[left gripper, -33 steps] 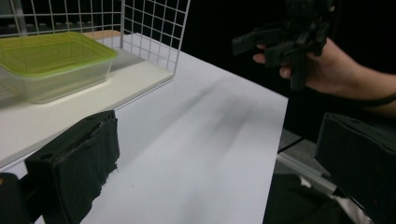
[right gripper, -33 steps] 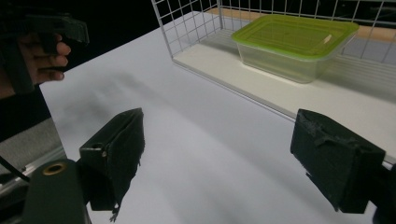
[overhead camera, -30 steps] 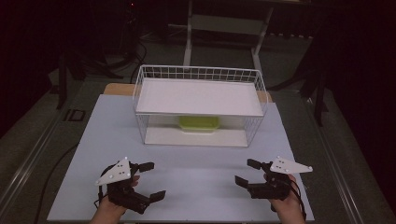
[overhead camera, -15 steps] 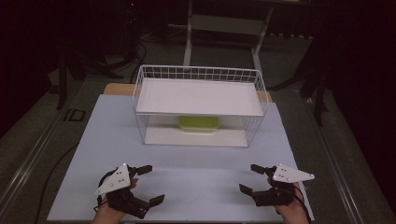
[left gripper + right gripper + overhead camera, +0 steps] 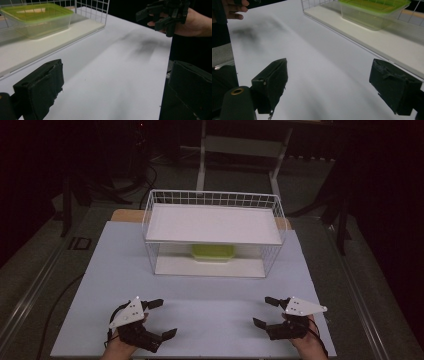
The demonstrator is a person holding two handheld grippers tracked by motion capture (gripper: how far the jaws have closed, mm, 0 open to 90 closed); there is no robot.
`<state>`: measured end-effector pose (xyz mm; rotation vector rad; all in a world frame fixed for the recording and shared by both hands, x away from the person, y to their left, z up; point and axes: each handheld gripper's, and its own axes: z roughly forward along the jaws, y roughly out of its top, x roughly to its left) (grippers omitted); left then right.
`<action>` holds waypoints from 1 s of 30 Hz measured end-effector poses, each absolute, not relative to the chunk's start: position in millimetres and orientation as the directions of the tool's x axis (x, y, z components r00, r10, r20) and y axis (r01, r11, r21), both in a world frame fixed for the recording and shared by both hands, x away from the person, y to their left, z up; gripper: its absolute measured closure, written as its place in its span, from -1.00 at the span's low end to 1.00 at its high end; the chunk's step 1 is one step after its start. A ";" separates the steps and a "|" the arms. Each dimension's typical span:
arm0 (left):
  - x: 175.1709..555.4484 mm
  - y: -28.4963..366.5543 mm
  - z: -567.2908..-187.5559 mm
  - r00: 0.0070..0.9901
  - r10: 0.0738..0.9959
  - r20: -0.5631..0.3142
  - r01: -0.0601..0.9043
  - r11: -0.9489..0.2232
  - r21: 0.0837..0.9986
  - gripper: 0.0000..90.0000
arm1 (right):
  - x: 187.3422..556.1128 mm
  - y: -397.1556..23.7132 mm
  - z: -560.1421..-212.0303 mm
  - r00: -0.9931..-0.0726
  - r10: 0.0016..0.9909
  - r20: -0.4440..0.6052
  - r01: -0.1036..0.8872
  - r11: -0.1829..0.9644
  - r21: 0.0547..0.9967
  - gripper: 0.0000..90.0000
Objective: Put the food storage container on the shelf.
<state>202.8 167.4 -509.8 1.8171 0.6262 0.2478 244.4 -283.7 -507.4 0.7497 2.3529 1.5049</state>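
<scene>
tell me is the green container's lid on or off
On. The green lid sits flat across the clear container, on the wire rack's lower shelf.

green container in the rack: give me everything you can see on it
The container is a shallow rectangular tub, seemingly plastic, with clear walls, rounded corners and a translucent lime-green lid that is on. It sits upright on the lower white shelf of the white wire rack, under the upper shelf, near the middle. Only the shelf touches it. Contents cannot be told. Both grippers are well clear of it.
</scene>
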 end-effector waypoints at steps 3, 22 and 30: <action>203.6 166.0 -511.9 0.835 0.536 -0.122 0.283 -0.230 0.931 -0.99 | 247.9 -283.6 -512.4 -0.831 0.553 0.056 0.295 0.354 0.888 -0.66; 201.3 170.0 -507.9 0.828 0.551 -0.105 0.229 -0.161 0.960 -0.99 | 249.9 -290.2 -510.1 -0.829 0.549 0.108 0.291 0.257 0.922 -0.66; 205.3 175.0 -509.3 0.816 0.565 -0.125 0.247 -0.145 0.958 -0.98 | 250.3 -289.2 -511.8 -0.830 0.548 0.105 0.296 0.272 0.916 -0.66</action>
